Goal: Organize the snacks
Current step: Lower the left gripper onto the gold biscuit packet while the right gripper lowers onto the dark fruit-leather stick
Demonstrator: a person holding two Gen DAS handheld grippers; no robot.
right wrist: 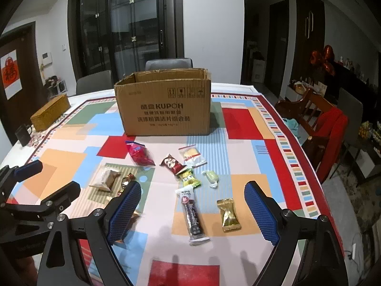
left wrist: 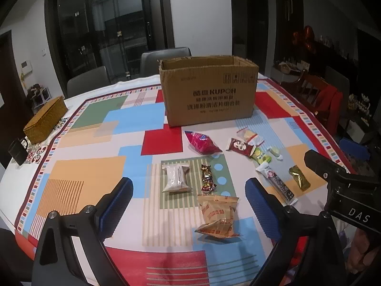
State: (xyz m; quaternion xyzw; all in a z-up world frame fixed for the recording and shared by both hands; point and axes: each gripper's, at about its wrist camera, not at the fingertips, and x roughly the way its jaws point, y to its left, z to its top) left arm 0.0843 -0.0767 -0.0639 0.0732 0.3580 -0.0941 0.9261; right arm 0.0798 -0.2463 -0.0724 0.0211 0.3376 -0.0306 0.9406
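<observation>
Left-wrist view: left gripper (left wrist: 188, 205) hangs above the tablecloth (left wrist: 90, 174) with its blue pads spread wide and nothing between them, a tan snack pack (left wrist: 218, 217) and white packet (left wrist: 176, 177) lying near, and the open cardboard box (left wrist: 209, 95) standing beyond at the far side. Right-wrist view: right gripper (right wrist: 193, 211) is likewise spread wide and empty over a dark snack bar (right wrist: 193, 215), with a gold candy (right wrist: 229, 215) just right of the bar and a red pouch (right wrist: 139, 154) nearer the box.
</observation>
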